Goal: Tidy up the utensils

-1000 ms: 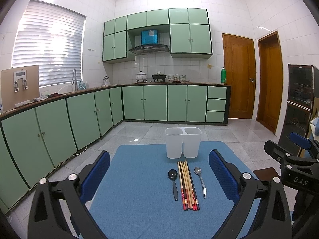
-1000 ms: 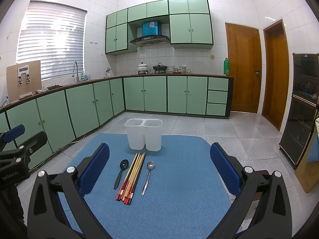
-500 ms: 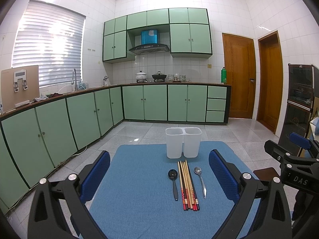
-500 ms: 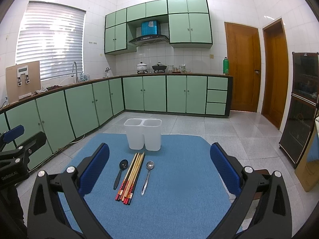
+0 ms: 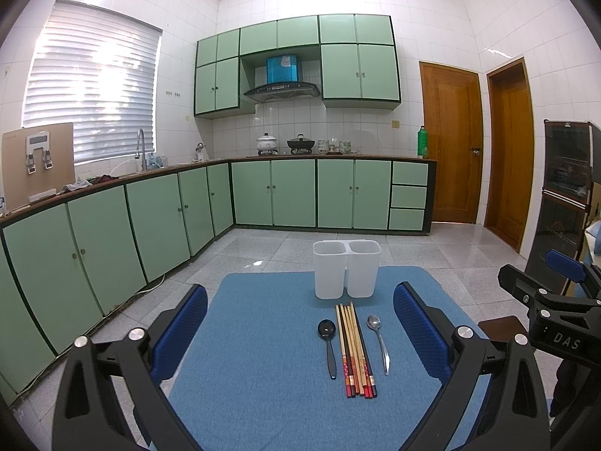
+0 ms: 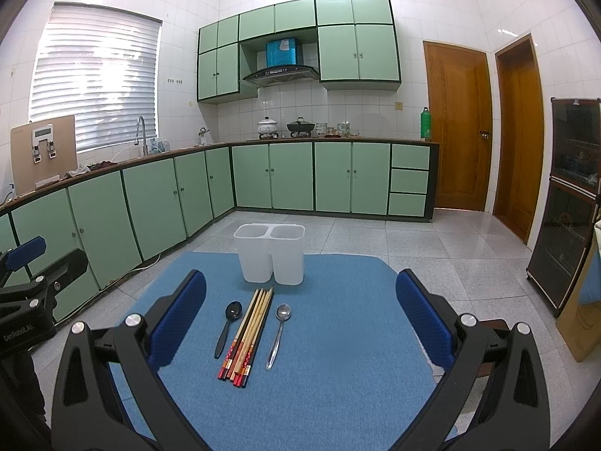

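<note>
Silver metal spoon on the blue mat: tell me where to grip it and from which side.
Take the silver metal spoon by its thin handle, mid-length, coming from above with the right claw closing across it. It lies flat on the blue mat, bowl toward the white two-compartment holder, clear of the chopstick bundle.

Daylight glares through the window blinds (image 5: 90, 90) (washed out nearly white), lighting the room brightly and evenly with soft shadows, while the fisheye bends the cabinets (image 6: 112, 218) and darkens every corner, everything staying sharp.
</note>
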A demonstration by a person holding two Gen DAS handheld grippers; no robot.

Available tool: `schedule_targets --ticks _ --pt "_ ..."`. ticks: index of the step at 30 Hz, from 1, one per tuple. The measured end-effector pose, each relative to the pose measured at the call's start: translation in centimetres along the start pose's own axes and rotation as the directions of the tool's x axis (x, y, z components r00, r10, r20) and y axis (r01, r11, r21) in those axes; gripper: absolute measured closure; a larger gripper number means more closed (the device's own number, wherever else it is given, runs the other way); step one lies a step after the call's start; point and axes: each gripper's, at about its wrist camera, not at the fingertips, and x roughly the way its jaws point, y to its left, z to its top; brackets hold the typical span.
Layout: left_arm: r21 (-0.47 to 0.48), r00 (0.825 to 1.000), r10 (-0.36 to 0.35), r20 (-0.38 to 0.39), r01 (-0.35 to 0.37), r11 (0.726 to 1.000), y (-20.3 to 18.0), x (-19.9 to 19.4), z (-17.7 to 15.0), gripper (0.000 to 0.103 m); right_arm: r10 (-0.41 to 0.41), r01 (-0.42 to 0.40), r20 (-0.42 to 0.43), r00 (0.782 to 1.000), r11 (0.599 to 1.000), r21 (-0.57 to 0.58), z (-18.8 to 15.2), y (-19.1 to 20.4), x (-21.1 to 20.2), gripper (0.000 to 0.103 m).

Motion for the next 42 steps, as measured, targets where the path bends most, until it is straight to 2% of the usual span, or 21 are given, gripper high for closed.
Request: schedule_targets --ticks 15,24,28,33,36,42 --pt "-0.004 1.000 0.006 -0.018 -0.006 1.000 0.5 1.0 -0.3 0.006 0.001 -0.001 -0.019 1.000 1.000 0.002 -0.3 0.2 1.1 0.005" --pt "0.006 0.991 0.056 -0.118 -0.055 0.998 2.0 7.3 -1.4 0.006 -0.021 0.021 -0.106 0.994 1.000 -0.002 -1.2 -0.1 6.2 0.005" --pt "0.019 0.979 0.078 -0.187 -0.075 0.997 2.6 11.4 -2.5 0.006 -0.019 0.020 -0.169 0.985 1.000 0.005 -2.1 -0.3 9.8 0.005" --pt "0.030 0.953 0.090 -0.289 -0.085 0.996 3.2 16.7 -4.7 0.006 -0.016 0.020 -0.250 0.968 1.000 0.015 -3.3 -0.1 15.2 0.005" --pt "0.036 0.936 0.090 -0.340 -0.083 0.996 3.4 19.3 -5.8 0.006 -0.007 0.015 -0.310 0.951 1.000 0.024 -4.3 0.1 18.7 0.006" --pt "0.043 0.908 0.089 -0.409 -0.078 0.996 4.0 23.0 -7.9 0.006 0.010 0.007 -0.422 0.907 0.999 0.039 -6.4 0.6 24.5 0.021"
